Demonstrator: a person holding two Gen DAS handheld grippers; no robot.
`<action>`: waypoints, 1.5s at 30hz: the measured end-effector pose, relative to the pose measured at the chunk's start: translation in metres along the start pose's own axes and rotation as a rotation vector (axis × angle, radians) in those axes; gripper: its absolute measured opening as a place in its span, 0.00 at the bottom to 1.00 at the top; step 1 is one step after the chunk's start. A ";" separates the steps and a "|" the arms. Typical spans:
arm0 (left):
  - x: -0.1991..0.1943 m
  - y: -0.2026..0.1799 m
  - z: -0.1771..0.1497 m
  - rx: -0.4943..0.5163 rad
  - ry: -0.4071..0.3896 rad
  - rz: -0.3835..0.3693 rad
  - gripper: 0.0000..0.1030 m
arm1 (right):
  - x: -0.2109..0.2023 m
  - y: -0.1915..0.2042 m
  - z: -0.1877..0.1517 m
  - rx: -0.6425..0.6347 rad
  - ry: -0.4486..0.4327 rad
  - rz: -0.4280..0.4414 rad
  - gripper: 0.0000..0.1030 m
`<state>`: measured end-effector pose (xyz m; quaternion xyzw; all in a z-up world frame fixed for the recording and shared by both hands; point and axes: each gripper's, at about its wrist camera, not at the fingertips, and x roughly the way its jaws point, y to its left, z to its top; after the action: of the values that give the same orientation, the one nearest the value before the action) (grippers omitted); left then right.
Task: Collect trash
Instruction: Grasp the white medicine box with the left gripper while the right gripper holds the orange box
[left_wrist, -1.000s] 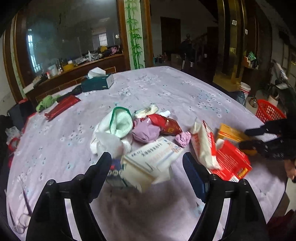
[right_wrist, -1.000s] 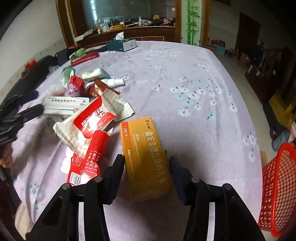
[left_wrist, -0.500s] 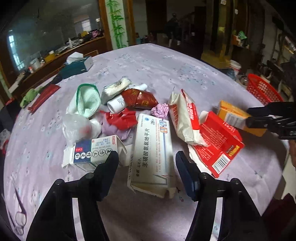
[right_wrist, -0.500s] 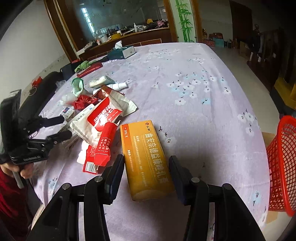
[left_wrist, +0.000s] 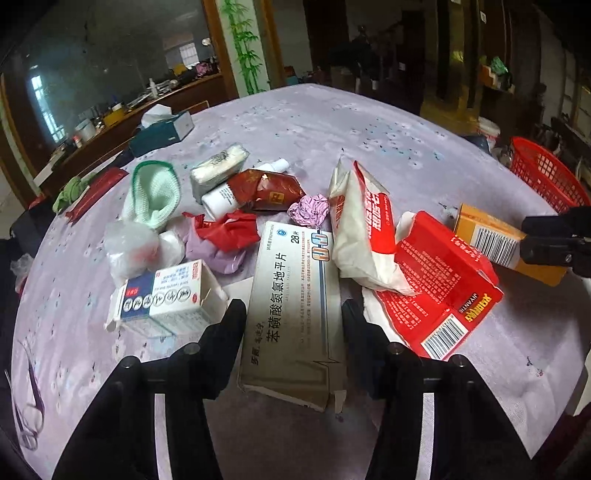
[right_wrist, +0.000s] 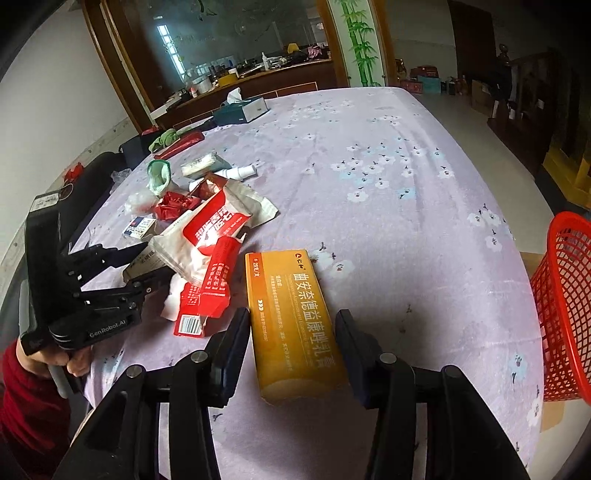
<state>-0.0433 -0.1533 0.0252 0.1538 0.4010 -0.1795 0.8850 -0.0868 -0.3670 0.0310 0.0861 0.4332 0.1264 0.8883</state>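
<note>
Trash lies heaped on a table with a purple flowered cloth (right_wrist: 388, 166). My left gripper (left_wrist: 293, 321) has closed against the long sides of a grey-white medicine box (left_wrist: 291, 273), which lies flat on the cloth. From the right wrist view, the left gripper (right_wrist: 136, 269) is at the left, held by a hand. My right gripper (right_wrist: 293, 332) is shut on an orange medicine box (right_wrist: 291, 306) resting on the table. The left wrist view shows that orange box (left_wrist: 484, 236) at the right, the right gripper (left_wrist: 543, 238) on its end.
A red carton (left_wrist: 443, 291), a white-and-red pouch (left_wrist: 358, 229), a small blue-white box (left_wrist: 162, 299), wrappers and a white bottle (left_wrist: 221, 197) crowd the pile. A red mesh basket (right_wrist: 565, 306) stands off the table's right edge. A teal tissue box (left_wrist: 162, 133) sits far back.
My left gripper moved in over the grey-white box and narrowed from wide open until its fingers meet the box's sides. The right gripper kept its hold on the orange box.
</note>
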 end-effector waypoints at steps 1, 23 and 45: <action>-0.004 0.002 -0.003 -0.019 -0.013 0.002 0.50 | 0.000 0.001 -0.001 -0.002 -0.001 -0.004 0.50; -0.085 -0.001 -0.022 -0.152 -0.205 -0.092 0.50 | -0.006 0.010 -0.015 -0.028 -0.001 -0.065 0.50; -0.092 -0.016 -0.021 -0.138 -0.244 -0.118 0.50 | -0.023 0.001 -0.017 0.032 -0.049 -0.026 0.51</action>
<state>-0.1209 -0.1405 0.0803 0.0457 0.3103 -0.2205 0.9236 -0.1138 -0.3721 0.0380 0.0974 0.4144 0.1057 0.8987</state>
